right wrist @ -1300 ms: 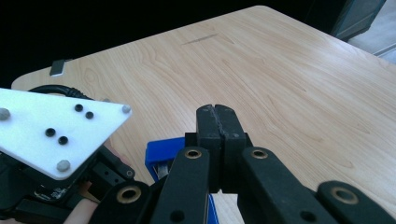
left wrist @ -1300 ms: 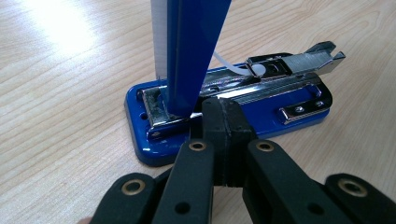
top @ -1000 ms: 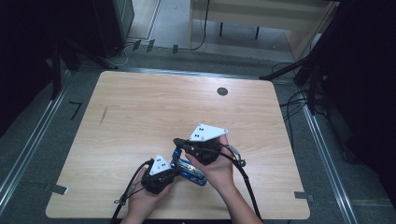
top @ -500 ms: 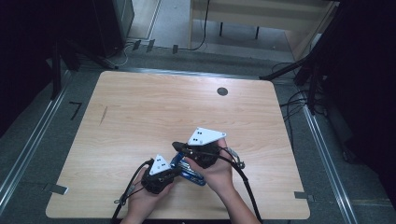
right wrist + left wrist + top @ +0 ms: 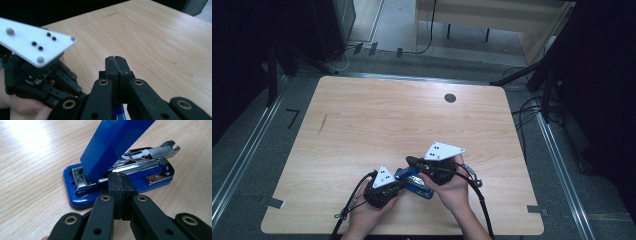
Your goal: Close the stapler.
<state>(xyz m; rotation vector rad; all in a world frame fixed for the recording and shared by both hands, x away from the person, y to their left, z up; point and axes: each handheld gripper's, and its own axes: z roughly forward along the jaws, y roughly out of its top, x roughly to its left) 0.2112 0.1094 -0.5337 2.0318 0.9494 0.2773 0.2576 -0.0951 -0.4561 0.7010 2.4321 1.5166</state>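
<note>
A blue stapler (image 5: 416,182) lies near the table's front edge, between my two grippers. In the left gripper view its blue lid (image 5: 112,147) is swung up, and the metal staple channel (image 5: 147,157) lies bare above the base (image 5: 75,201). My left gripper (image 5: 121,178) is shut, with its tips against the stapler's side by the hinge and nothing between the pads. My right gripper (image 5: 116,61) is also shut and empty. It hovers just above the stapler (image 5: 117,110), and a sliver of blue shows under its jaws. In the high view the left gripper (image 5: 399,184) comes from the left and the right gripper (image 5: 410,161) from the right.
The wooden table (image 5: 377,125) has a small dark round cap (image 5: 450,98) at its far right. The left gripper's white plate (image 5: 35,43) sits close beside the right gripper's jaws. Cables trail off the front edge, and beyond the table are the floor and desk legs.
The right gripper has sunk a little toward the stapler and the front edge. The left gripper and the stapler's base have stayed put.
</note>
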